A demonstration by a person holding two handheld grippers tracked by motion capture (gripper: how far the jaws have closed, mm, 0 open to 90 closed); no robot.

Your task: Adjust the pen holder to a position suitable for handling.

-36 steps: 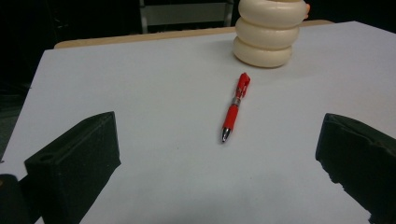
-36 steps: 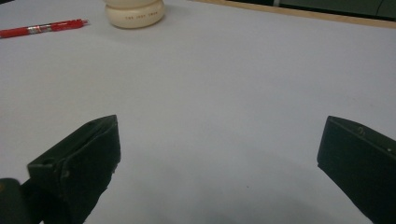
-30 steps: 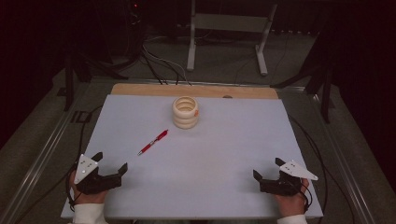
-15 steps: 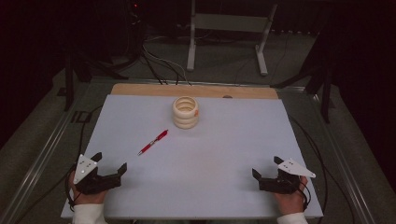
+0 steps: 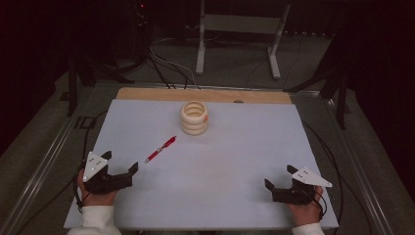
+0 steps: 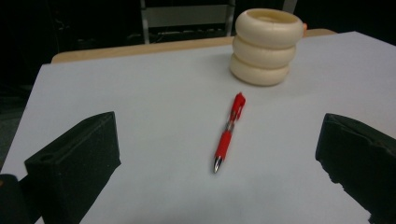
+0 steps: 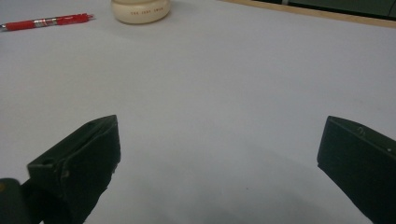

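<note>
Red pen [image 6: 227,134] is seen lying ahead of the left gripper [image 5: 119,163], jaws spread wide and empty; bare table [image 5: 235,161] surrounds it. Right gripper [image 5: 278,184] is likewise held wide. Holder [image 7: 140,8] lettering is unreadable.

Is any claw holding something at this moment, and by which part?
Nothing is held. The left claw and right claw are both open and empty; the red pen lies untouched on the table.
</note>
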